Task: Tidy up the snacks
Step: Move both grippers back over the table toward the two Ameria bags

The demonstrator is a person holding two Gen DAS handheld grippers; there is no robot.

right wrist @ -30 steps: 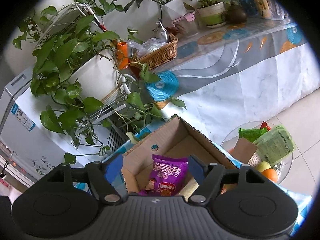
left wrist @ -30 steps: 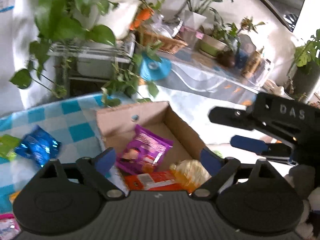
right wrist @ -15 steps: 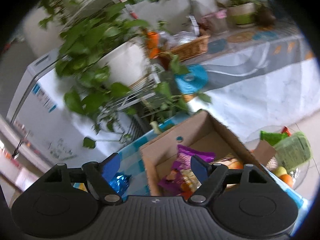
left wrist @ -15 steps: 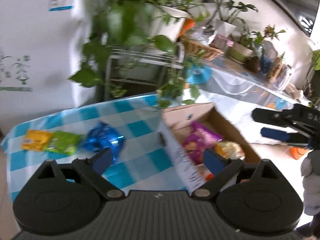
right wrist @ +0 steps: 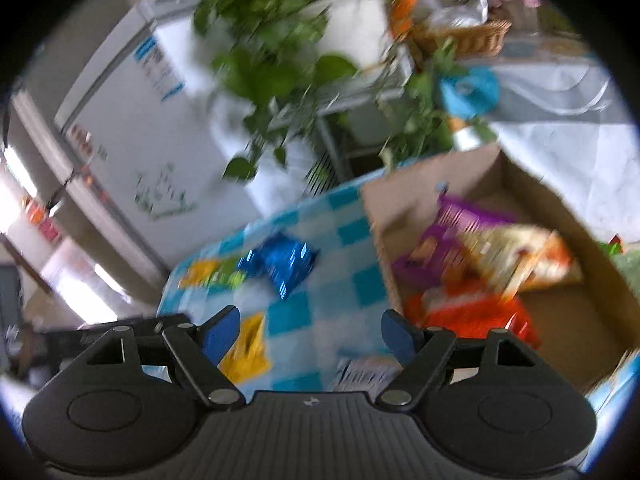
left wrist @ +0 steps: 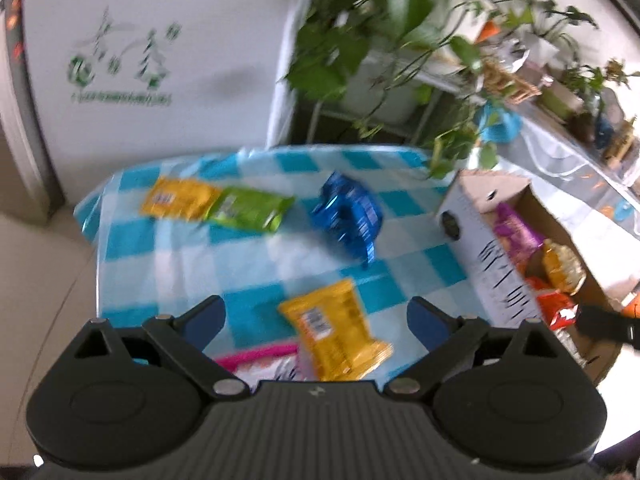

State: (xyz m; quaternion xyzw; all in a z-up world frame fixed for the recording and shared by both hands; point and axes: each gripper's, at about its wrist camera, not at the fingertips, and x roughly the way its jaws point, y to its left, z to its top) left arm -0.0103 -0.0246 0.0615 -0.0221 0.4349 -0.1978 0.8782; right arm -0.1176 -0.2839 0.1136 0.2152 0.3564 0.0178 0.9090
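Both hand-held grippers, left [left wrist: 316,316] and right [right wrist: 310,330], gape empty.

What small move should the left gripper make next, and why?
Probably lower the left gripper onto the nearest yellow snack packet. It lies loose on the checkered tablecloth, framed between the open, empty fingers, while the cardboard box beside it already holds other snacks.

we see a glossy blue-and-white checked plastic cloth [left wrist: 256,272] over the surface. the blue snack packet [left wrist: 350,216] is crinkled, mirror-shiny foil; the yellow packet [left wrist: 336,334] and the green packet [left wrist: 250,212] look like smooth, glossy plastic film. the box [left wrist: 490,256] is matt cardboard, brown inside, printed white outside. the left claw [left wrist: 316,320] is matt black plastic with blue pads [left wrist: 208,318].
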